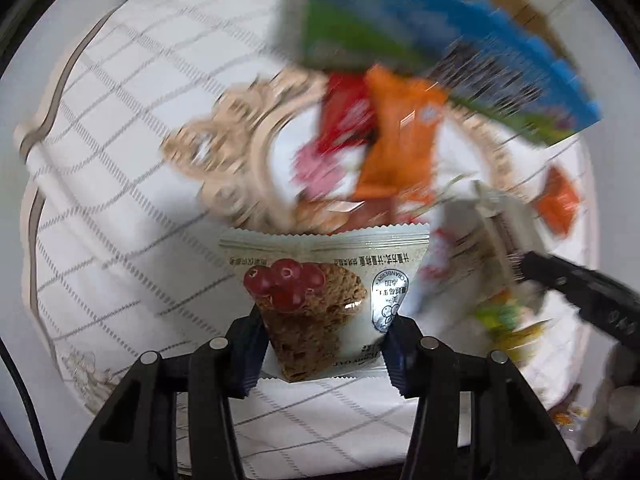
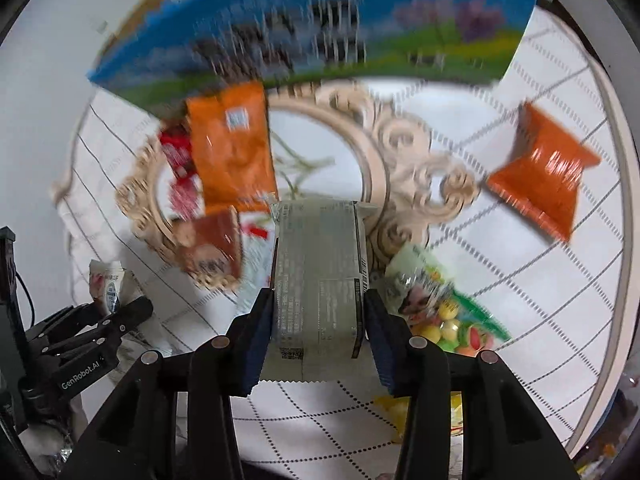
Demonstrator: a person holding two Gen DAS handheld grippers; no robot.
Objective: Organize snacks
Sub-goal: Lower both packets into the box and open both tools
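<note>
My left gripper [image 1: 322, 350] is shut on a white cranberry oat cake packet [image 1: 320, 292], held above the checked cloth. My right gripper [image 2: 318, 342] is shut on a grey-white snack packet [image 2: 320, 280] with its printed back facing the camera. Beyond both lies an ornate cream tray [image 1: 228, 148] [image 2: 404, 148] holding an orange packet [image 1: 400, 136] [image 2: 232, 148], red packets [image 1: 344, 112] [image 2: 176, 152] and a brown one [image 2: 212, 248]. The right gripper's black arm [image 1: 580, 288] shows at the right of the left wrist view; the left gripper [image 2: 104, 320] shows at lower left of the right wrist view.
A blue and green box [image 1: 420, 40] [image 2: 320, 28] stands behind the tray. A loose orange packet [image 2: 544, 172] [image 1: 558, 200] lies right of the tray, and a green fruit-candy bag [image 2: 444, 304] lies close to my right fingers. A white checked cloth [image 1: 120, 200] covers a round table.
</note>
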